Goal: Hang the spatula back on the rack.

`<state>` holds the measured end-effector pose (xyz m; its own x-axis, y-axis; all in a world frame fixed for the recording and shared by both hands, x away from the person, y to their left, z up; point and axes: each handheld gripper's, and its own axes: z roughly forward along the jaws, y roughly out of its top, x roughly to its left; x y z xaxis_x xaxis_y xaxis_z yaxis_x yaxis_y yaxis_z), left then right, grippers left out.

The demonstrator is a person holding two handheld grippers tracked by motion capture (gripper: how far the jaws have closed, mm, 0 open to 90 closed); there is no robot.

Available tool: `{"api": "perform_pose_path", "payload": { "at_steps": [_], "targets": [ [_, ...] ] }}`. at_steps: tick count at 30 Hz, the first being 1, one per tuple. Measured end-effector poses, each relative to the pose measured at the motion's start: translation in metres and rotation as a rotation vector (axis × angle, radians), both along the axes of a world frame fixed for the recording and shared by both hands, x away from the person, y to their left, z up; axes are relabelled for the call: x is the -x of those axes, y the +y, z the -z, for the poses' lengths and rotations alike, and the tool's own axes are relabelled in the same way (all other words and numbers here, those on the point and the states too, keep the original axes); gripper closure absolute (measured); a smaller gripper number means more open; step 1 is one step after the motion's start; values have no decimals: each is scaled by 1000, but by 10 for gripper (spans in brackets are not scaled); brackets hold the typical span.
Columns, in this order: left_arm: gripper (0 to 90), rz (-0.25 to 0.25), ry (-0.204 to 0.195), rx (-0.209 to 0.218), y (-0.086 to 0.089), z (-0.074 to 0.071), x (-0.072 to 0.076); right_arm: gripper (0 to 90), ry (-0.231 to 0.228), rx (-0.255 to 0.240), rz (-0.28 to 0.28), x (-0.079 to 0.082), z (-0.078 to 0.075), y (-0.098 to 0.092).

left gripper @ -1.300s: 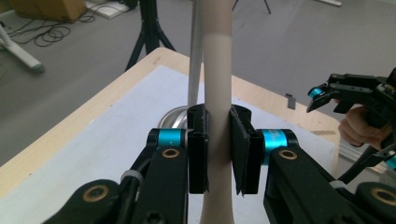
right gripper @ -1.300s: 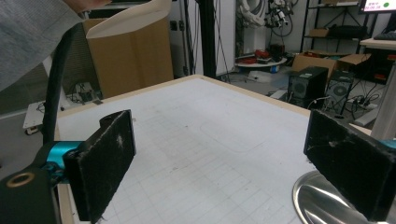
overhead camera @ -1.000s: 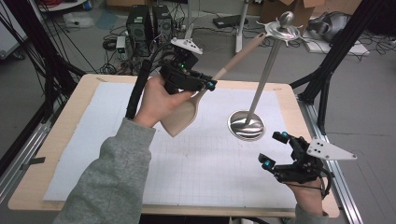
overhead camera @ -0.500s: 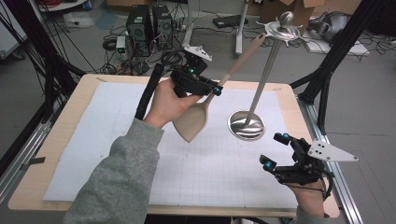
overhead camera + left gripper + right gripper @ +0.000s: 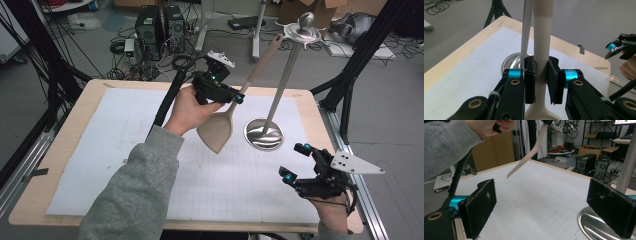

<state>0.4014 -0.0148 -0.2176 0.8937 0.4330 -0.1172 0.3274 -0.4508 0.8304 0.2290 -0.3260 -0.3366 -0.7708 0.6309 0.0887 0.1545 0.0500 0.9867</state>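
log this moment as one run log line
left gripper: shut on spatula, lifted beside stand | right gripper: open, empty

left claw [image 5: 239, 96]: clamped, raised | right claw [image 5: 296, 162]: agape, apparently low

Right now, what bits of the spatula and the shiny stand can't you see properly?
- Spatula: in the left gripper view, its blade is cut off by the bottom edge, behind the left gripper.
- Stand: its top runs past the upper edge in the left gripper view; in the right gripper view the right gripper pad hides part of its base.
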Motion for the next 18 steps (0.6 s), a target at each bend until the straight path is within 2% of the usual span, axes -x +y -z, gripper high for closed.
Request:
{"api": "perform_pose_path", "payload": {
  "at_steps": [8, 11, 14, 18],
  "targets": [
    [776, 20, 16, -5, -12, 6, -9, 81, 13, -5, 5, 1, 1, -2],
    [775, 25, 25, 6, -17, 10, -12, 81, 13, -5, 8, 0, 2, -3],
    [773, 33, 22, -2, -19, 11, -15, 81, 19, -2, 7, -1, 4, -3],
    [772, 34, 26, 8, -22, 14, -16, 81, 24, -3, 7, -1, 4, -4]
  ]
}}
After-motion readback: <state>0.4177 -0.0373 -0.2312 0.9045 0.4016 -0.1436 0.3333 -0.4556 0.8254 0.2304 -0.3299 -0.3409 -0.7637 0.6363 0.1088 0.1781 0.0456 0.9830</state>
